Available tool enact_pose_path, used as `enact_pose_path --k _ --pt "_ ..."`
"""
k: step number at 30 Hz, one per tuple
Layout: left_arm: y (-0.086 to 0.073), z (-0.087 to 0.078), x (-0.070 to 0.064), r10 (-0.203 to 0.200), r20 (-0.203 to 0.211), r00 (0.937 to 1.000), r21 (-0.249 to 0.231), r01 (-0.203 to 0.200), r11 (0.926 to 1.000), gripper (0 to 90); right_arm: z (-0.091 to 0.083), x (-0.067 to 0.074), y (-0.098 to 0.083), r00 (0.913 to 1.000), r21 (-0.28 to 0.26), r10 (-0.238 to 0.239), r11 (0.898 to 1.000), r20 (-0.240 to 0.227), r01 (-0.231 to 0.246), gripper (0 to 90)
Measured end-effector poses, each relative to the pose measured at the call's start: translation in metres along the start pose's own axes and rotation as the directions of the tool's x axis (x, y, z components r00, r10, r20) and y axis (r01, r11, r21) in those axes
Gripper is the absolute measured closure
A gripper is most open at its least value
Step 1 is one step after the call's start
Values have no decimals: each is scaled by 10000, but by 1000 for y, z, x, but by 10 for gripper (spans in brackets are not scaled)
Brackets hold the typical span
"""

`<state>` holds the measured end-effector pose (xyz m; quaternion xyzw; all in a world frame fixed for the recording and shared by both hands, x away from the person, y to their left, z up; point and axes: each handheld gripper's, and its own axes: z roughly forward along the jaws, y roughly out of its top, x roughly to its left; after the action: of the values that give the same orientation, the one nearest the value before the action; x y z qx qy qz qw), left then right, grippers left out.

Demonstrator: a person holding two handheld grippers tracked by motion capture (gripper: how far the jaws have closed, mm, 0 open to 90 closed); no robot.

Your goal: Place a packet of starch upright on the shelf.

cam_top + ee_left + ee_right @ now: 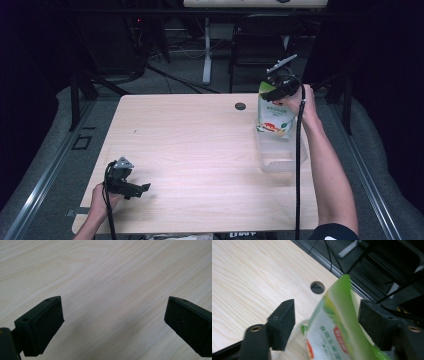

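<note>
A green and white pouch point(274, 112) with red print stands upright with its bottom in a clear plastic container point(276, 155) at the table's right side. My right gripper point(280, 92) is at the pouch's top. In the right gripper view the pouch point(332, 330) rises between the jaws of the right gripper point(325, 315), which stand open, with a gap showing on the left pad's side. My left gripper point(137, 190) rests low near the front left of the table. Its jaws are wide open over bare wood in the left gripper view point(113, 307).
The light wooden table point(200, 150) has a dark round cable hole point(240, 106) near its far edge, just left of the pouch. The same cable hole point(317, 287) is beyond the right gripper's jaws. Dark floor, cables and a chair lie past the far edge.
</note>
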<state>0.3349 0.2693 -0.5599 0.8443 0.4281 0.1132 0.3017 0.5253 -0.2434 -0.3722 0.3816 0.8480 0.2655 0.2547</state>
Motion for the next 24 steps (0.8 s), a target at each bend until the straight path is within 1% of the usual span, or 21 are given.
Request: enact_pose_path --k 2,3,5,7,10,11,12,14,15,16,17,18,19,20,22,23,24 --pt "1 1 0 73 64 10000 87 -73 9999 20 -1 4 4 9989 -204 131 9997 -457 -140 243" --pt "1 1 0 81 78 9999 92 -82 9999 20 -1 7 6 9983 -210 170 9996 -553 -182 232" --pt "1 1 0 85 90 9999 83 -85 9999 20 0 14 10 9965 -217 86 9997 -834 -105 206" --pt "0 0 0 66 56 10000 46 -66 10000 20 2 21 14 9958 -144 -7 9999 -915 -6 182" --pt "0 0 0 3 91 10000 23 -3 10000 21 7 37 17 9912 -190 -123 9998 -1316 99 163" --pt "0 0 0 26 68 10000 25 -26 10000 21 10 43 17 9877 -168 -186 9997 -1555 162 159" --pt "0 0 0 78 79 9999 62 -78 10000 21 11 47 17 9867 -176 -170 9997 -1617 143 156" --pt "0 0 0 97 118 9999 62 -98 9999 21 16 58 16 9832 -172 -277 9995 -1806 250 156" --pt "0 0 0 110 123 9999 67 -110 9999 21 18 64 15 9789 -140 -248 9997 -2029 224 153" --pt "0 0 0 136 99 9999 72 -137 9999 21 20 68 14 9774 -175 -194 9997 -2103 160 152" --pt "0 0 -1 126 74 9999 36 -126 9999 20 21 73 12 9759 -154 -273 9996 -2165 245 152" --pt "0 0 -1 122 73 9999 31 -122 9999 21 22 79 11 9738 -187 -235 9996 -2260 198 152" --pt "0 0 -1 118 91 9999 24 -119 9999 21 23 85 9 9706 -247 -196 9996 -2400 141 152" --pt "0 0 -1 131 97 9999 31 -131 9999 21 23 90 7 9677 -216 -244 9996 -2508 196 151" --pt "0 -1 -1 163 104 9998 45 -163 9999 21 25 102 2 9659 -206 -215 9996 -2580 168 149" --pt "0 -1 -1 167 102 9998 36 -168 9999 21 25 108 -1 9621 -214 -217 9996 -2719 165 148" --pt "0 -1 -1 174 100 9998 38 -175 9998 21 26 114 -4 9603 -220 -210 9996 -2781 155 148"
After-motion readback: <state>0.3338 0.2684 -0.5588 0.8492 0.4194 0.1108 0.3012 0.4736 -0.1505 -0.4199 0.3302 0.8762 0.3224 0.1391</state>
